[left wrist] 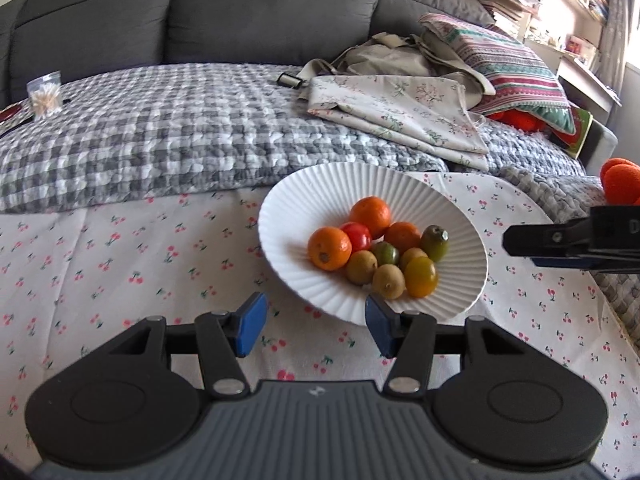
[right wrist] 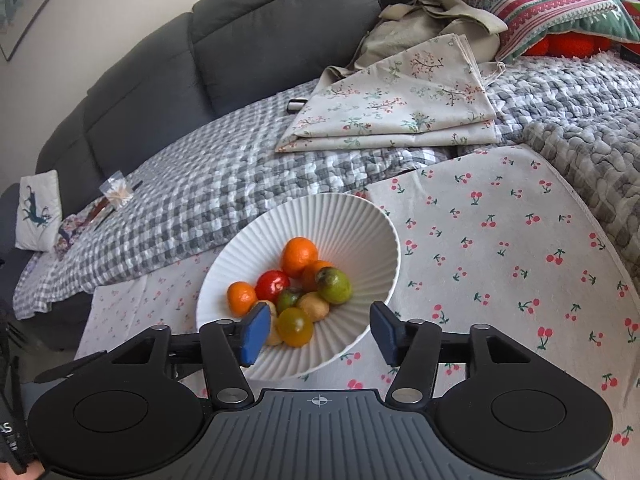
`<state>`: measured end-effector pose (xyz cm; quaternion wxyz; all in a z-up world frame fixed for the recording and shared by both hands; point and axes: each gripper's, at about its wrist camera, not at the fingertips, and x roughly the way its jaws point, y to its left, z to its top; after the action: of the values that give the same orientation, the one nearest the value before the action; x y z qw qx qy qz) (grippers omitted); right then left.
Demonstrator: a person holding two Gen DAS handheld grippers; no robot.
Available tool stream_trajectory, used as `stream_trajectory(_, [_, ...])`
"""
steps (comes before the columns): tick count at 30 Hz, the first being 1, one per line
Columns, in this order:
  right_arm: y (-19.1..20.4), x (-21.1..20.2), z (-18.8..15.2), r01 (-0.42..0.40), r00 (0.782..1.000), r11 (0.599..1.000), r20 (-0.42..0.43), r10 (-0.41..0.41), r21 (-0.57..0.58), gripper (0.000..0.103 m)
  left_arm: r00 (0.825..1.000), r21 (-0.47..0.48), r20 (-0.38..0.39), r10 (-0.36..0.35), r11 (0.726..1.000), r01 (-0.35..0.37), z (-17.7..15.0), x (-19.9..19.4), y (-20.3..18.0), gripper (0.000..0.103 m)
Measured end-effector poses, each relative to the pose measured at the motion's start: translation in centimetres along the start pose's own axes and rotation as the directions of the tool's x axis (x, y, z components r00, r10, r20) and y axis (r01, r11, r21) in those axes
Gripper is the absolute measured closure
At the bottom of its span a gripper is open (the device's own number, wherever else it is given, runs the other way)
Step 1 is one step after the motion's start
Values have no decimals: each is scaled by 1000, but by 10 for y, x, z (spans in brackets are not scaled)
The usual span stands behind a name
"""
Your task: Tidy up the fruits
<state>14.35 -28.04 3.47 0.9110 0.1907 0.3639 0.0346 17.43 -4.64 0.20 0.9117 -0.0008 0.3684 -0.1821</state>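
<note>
The white ribbed bowl [left wrist: 420,184] sits on the cherry-print cloth [left wrist: 140,248] before the grey sofa [left wrist: 200,8], with the fruits [left wrist: 376,252] heaped inside it – oranges, a red tomato, brownish kiwis, greenish ones. The left gripper [left wrist: 316,326] hangs released just short of the bowl's near rim, nothing between its blue pads; the right gripper [right wrist: 320,330] – likewise unclenched and empty – hovers over the rim

Matt ribbed bowl, glossy fruit, soft cloth

Beyond the claw's pads, the bowl [right wrist: 362,220] looks matt and ribbed; tomato [right wrist: 273,285] glossy, oranges [left wrist: 329,249] dimpled; cherry-print cloth [right wrist: 500,248] smooth, checked quilt [left wrist: 160,136] puckered.
</note>
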Motion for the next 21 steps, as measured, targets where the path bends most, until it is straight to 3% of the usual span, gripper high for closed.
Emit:
stream_trajectory(9, [14, -33, -11, -13, 1000, 998, 20, 15, -54, 31, 999, 0, 5, 48, 999, -48, -7, -28, -5, 39])
stream_trajectory(15, [28, -60, -24, -14, 999, 996, 49, 19, -87, 16, 995, -32, 18, 95, 995, -94, -20, -59, 3, 26])
stream_trajectory(21, [48, -79, -47, -2, 999, 985, 52, 11, -174, 12, 994, -81, 52, 93, 993, -88, -30, -97, 8, 9])
